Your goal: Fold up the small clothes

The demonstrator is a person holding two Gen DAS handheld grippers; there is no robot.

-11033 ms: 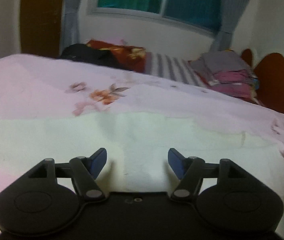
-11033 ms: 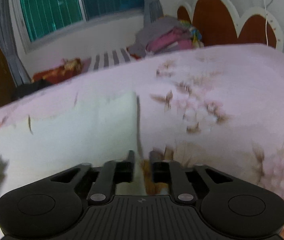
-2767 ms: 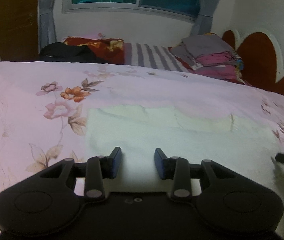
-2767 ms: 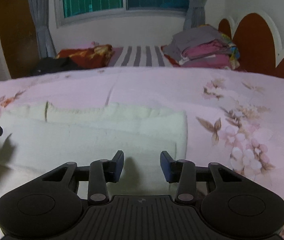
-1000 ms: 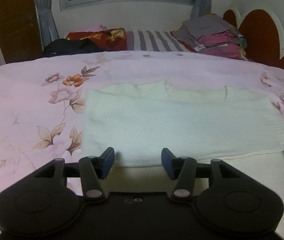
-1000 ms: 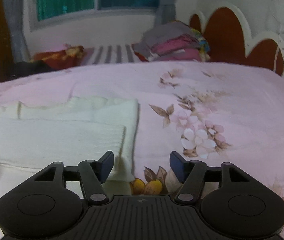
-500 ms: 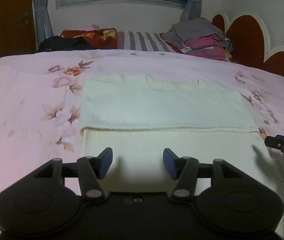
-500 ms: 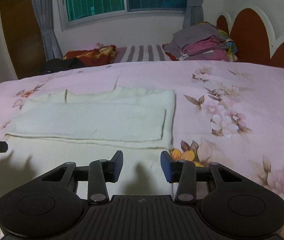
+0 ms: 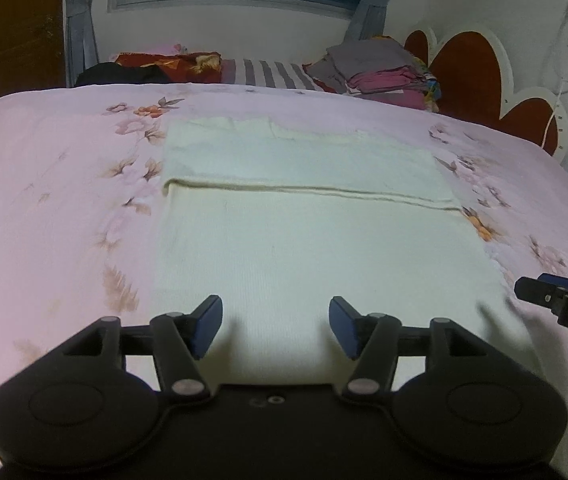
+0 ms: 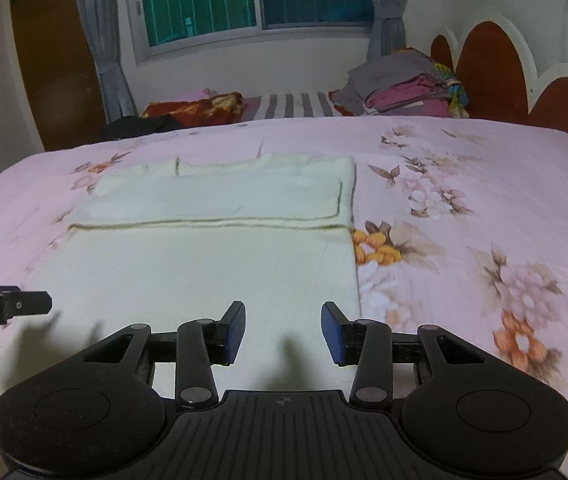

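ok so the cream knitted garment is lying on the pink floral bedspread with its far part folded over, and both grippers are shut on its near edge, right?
Not quite. The cream knitted garment does lie on the pink floral bedspread with its far part folded over, but neither gripper grips it: the left gripper and right gripper are both open with nothing between the pads. Both wrist views show this.

The left gripper (image 9: 276, 328) points forward and downward, its jaws having just been opening, and nothing sits between its blue pads (image 9: 204, 326). The right gripper (image 10: 282, 332) tilts the same way beside it, jaws parted and empty.
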